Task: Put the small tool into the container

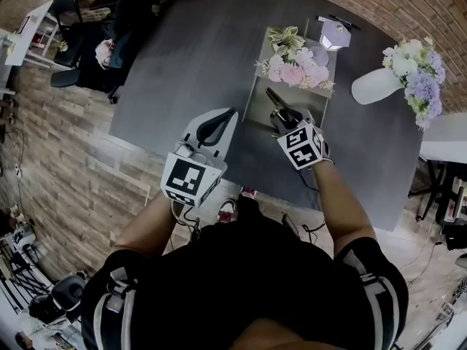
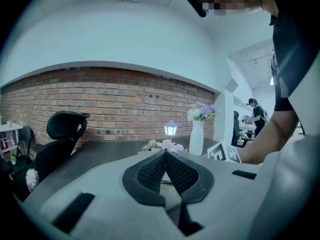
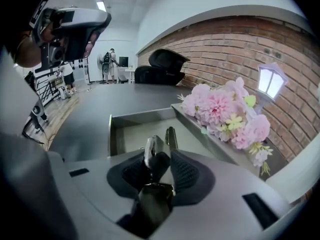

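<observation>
The right gripper (image 3: 161, 160) pinches the small tool (image 3: 151, 154) between its jaws, just above the open grey container (image 3: 113, 130). The left gripper (image 2: 165, 154) hovers over the worktop (image 1: 182, 64), jaws pressed together with nothing between them.

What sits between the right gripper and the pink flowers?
The small metal tool jutting from the right gripper, then bare floor of the grey rectangular tray. Clearest in the right gripper view.

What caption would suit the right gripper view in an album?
Right claw holding a small tool over the open grey container, pink flowers alongside.
</observation>
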### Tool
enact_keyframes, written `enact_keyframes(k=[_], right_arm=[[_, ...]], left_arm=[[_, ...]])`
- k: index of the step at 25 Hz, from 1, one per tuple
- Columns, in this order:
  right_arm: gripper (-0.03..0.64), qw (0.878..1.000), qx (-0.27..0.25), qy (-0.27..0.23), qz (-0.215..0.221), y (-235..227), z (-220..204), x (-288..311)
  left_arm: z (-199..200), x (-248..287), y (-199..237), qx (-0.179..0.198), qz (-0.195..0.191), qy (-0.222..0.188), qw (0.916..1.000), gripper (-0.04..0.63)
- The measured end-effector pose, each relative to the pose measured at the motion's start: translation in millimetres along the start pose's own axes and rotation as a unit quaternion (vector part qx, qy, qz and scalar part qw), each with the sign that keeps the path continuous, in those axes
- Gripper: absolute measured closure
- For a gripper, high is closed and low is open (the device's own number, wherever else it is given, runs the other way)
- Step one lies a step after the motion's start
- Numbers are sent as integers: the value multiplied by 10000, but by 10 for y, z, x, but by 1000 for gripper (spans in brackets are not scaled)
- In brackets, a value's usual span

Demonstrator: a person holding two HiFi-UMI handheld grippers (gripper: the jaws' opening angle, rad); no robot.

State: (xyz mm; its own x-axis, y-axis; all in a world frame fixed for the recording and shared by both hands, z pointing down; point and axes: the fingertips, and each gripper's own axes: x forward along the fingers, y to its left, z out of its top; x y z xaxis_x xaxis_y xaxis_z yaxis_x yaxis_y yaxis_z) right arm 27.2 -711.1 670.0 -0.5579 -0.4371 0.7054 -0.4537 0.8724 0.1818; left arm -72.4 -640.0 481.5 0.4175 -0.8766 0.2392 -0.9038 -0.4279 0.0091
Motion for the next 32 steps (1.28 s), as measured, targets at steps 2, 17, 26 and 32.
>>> enact_keyframes(k=[2,17,26,32], right_arm=[[506,10000,-40,-19,62,9,-8,-3],[455,9679,1168,-2135,-624,-214,724,-1251],[618,9017,1372,-3728,-1708,-190,1269,-2691],[620,8858,1034,-4008,-2100,168,1429,-3226]], left_arm=[[60,-31,-33,49,-54,-43,10000,586],[565,-494,-280,393,-335,-583,9970,586],[889,-944,-454,601,-475,-1109,9909,586],[1038,-1293,-529,707,-493,-1383,9866,586]])
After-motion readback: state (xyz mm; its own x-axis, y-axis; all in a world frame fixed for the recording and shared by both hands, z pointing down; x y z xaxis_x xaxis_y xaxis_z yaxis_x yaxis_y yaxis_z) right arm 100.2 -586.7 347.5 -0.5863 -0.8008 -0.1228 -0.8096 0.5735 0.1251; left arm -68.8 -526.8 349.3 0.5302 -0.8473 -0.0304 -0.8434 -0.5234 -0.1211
